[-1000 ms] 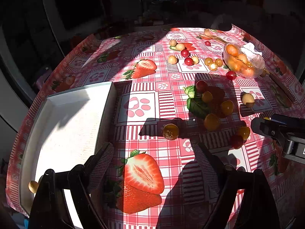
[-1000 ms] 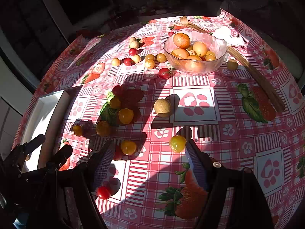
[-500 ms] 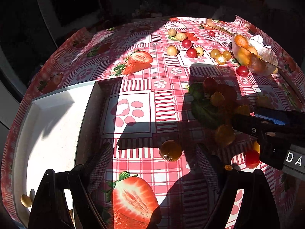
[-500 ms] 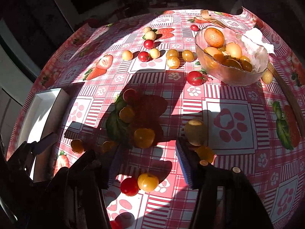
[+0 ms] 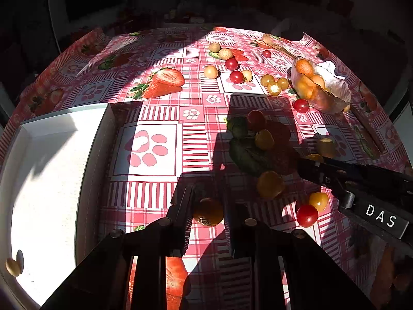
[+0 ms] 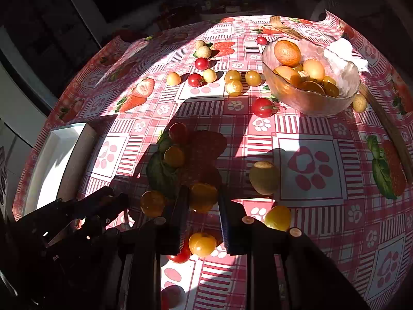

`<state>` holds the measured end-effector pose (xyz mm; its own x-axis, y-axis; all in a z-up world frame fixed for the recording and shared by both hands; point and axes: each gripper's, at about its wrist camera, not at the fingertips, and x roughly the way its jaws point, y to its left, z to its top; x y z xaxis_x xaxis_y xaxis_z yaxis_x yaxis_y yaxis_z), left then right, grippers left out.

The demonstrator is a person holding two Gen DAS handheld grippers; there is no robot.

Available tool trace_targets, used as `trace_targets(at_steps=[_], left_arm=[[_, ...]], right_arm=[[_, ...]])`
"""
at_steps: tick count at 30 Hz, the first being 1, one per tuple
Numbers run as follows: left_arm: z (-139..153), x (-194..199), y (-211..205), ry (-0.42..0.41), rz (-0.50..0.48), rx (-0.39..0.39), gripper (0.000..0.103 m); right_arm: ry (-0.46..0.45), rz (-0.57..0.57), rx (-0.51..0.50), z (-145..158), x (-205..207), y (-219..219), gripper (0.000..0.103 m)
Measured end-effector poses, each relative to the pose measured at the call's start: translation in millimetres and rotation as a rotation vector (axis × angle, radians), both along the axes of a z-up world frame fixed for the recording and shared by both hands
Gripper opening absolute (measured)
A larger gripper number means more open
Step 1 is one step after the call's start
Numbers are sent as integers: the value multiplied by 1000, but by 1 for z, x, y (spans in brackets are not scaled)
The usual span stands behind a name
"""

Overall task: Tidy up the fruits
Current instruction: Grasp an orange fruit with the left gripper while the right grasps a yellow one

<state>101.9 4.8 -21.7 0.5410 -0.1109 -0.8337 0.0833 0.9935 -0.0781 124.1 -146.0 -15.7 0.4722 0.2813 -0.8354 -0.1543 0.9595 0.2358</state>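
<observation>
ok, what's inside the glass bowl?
The glass bowl holds an orange on top, several smaller yellow-orange fruits beside and below it, and crumpled white paper at its far rim. Anything under the pile or the paper is hidden.

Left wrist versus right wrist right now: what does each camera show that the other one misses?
Left wrist only: the small pale fruit inside the white tray, and the left tongs closed around a yellow tomato.

Right wrist only: the fruit piled inside the glass bowl seen from above, and the right tongs around an orange-yellow tomato.

Both: the tray, bowl and scattered tomatoes.
</observation>
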Motion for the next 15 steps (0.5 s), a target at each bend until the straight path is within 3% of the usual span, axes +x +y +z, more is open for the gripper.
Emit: trace_targets(at_steps=[15], left_arm=[[40, -52, 24, -88, 23, -39, 23]], right_arm=[[-17, 24, 50, 24, -49, -2, 25]])
